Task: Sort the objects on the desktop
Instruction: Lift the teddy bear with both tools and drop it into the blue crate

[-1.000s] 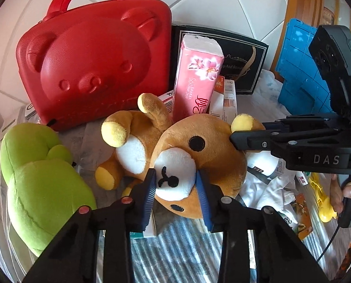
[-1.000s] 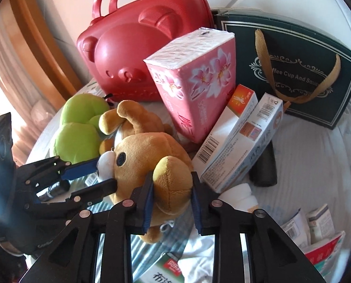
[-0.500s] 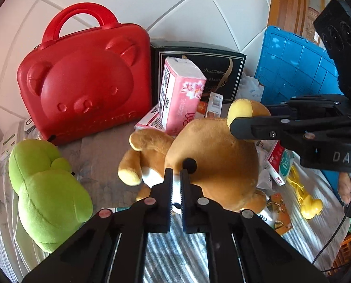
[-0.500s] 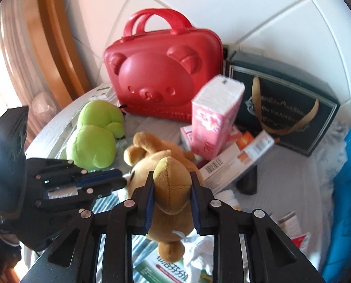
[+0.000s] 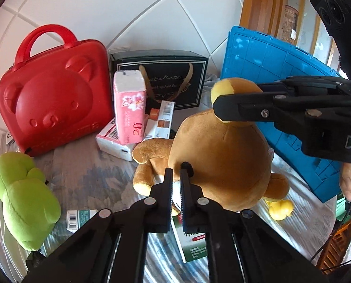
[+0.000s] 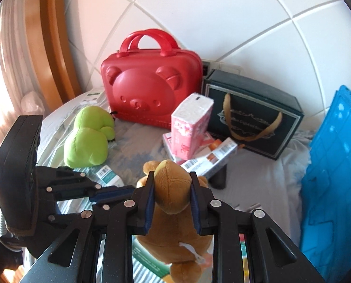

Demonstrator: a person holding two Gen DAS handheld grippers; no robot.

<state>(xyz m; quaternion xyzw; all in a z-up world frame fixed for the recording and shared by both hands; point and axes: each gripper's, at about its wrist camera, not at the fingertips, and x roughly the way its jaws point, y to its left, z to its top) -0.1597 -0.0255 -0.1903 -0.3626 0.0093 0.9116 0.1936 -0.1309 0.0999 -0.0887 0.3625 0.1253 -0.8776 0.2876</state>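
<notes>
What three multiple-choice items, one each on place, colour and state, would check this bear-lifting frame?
1. The pink tissue pack stands in front of: A the blue crate, B the dark gift bag, C the green plush.
2. The bear-faced case is: A red, B blue, C green.
3. The right gripper is: A open and empty, B shut on the brown bear's ear, C shut on a box.

Key: B, the bag shows directly behind the pack; A, the shell is plainly red; B, both pads press the ear.
</notes>
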